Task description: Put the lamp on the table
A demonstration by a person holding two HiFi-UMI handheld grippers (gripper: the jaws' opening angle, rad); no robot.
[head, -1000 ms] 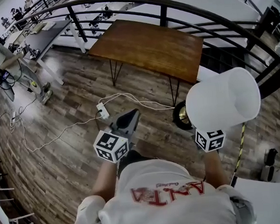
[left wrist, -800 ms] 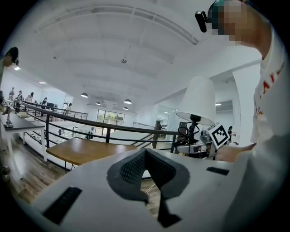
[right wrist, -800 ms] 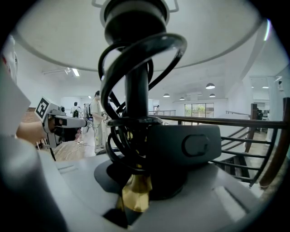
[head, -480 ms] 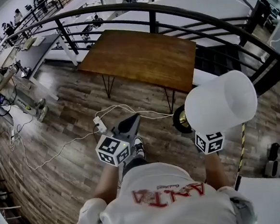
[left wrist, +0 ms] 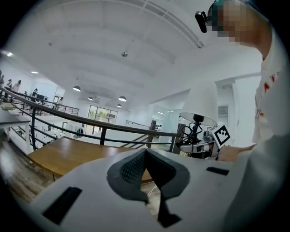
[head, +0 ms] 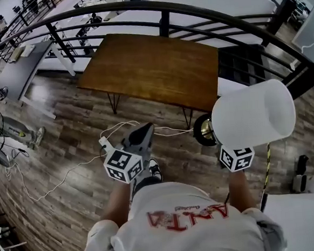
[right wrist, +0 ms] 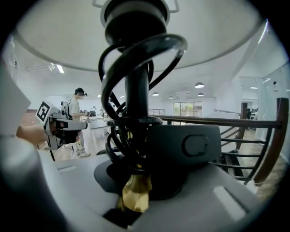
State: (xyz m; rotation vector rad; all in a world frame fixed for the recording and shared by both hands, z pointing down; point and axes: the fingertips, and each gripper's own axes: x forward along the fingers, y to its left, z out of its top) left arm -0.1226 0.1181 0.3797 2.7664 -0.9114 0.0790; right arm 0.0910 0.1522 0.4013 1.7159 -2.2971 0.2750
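Note:
The lamp has a white shade and a round black-and-gold base. It hangs tilted at the right of the head view, above the wood floor. My right gripper is shut on the lamp's black stem, which has the black cord coiled round it; its marker cube shows under the shade. The brown wooden table on hairpin legs stands ahead, its top bare. My left gripper is shut and holds nothing, pointing toward the table. In the left gripper view the lamp shows to the right.
A black curved railing runs behind the table, with a stair opening at the right. A white cable and power strip lie on the floor before the table. A white surface is at lower right, grey desks at far left.
The view has shifted forward and left: the table now sits closer and more central. The lamp stays in the right gripper; both grippers keep their places before the person.

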